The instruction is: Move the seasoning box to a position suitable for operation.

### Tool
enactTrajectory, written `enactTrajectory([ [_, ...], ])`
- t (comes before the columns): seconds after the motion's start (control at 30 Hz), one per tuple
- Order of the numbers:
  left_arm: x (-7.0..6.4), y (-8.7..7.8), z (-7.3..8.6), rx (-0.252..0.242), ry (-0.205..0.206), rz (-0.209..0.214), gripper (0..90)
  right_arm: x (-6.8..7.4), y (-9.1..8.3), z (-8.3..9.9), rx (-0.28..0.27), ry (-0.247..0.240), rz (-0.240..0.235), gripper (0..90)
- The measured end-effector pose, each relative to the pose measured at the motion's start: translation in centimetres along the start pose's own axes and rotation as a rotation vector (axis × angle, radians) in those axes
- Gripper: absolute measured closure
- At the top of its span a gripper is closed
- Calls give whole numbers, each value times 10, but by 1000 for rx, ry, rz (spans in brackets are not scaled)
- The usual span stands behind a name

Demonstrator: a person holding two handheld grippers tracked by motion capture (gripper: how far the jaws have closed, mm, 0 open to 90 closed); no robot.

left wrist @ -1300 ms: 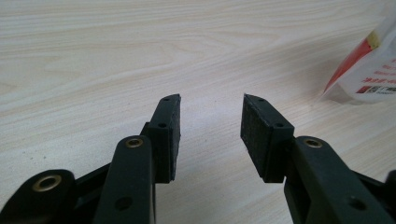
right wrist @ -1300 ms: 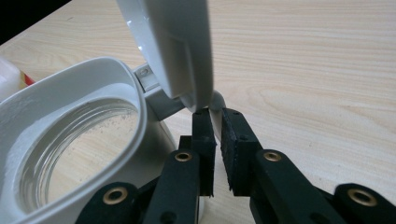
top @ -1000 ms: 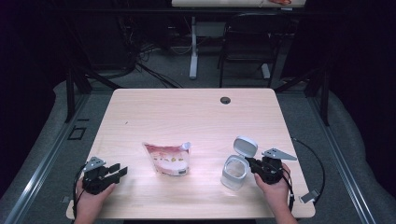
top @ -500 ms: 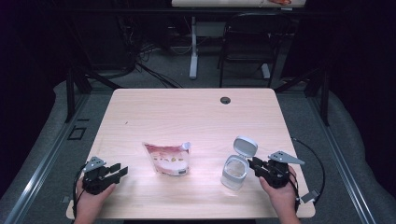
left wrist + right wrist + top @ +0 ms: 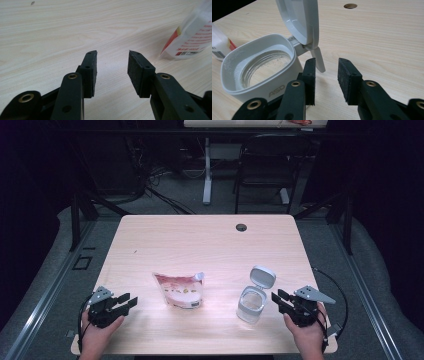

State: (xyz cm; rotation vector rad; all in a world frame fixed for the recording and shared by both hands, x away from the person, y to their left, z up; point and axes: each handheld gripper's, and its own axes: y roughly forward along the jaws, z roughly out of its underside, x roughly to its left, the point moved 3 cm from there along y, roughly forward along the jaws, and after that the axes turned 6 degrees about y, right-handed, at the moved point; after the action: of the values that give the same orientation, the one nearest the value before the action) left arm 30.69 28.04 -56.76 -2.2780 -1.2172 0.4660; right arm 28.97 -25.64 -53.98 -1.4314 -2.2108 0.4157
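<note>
A clear jar point(image 5: 250, 304) with a white collar stands near the table's front right, its hinged white lid point(image 5: 263, 277) flipped up. My right gripper point(image 5: 277, 300) is just right of it, open and holding nothing. In the right gripper view the jar point(image 5: 259, 67) sits left of the jaws, and the lid's tab point(image 5: 318, 59) hangs near the left fingertip; the right gripper point(image 5: 327, 61) grips neither. A pink and white pouch point(image 5: 180, 290) lies flat mid-table. My left gripper point(image 5: 129, 300) rests open at the front left. In its own view the left gripper point(image 5: 112, 53) is empty, with the pouch point(image 5: 192, 37) ahead to the right.
The light wooden table point(image 5: 190, 245) has a round cable hole point(image 5: 241, 227) at its far edge, also seen as a hole point(image 5: 350, 5) in the right gripper view. A chair point(image 5: 265, 165) and a desk leg stand beyond the table. Cables trail from both grippers.
My right gripper has drawn back a little from the jar, toward the right and the near edge. The left gripper, jar and pouch have stayed put.
</note>
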Motion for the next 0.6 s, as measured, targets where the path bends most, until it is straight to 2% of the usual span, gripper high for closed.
enactTrajectory([
  [0.17, -6, -4, -3, 11, 24, -5, 606, 1, -7, -2, -3, 8, -3, 696],
  [0.3, -13, -9, -8, -8, 50, 20, 640, 6, -10, -6, -32, 0, -15, 739],
  [0.33, -15, -10, -9, -6, 56, 26, 647, 8, -10, -7, -24, -9, -22, 742],
  [0.43, -21, -10, -11, -3, 57, 32, 654, 13, -12, -9, -44, -32, -49, 703],
  [0.6, -22, -13, -17, -12, 47, 36, 660, 14, -12, -12, -67, -44, -54, 616],
])
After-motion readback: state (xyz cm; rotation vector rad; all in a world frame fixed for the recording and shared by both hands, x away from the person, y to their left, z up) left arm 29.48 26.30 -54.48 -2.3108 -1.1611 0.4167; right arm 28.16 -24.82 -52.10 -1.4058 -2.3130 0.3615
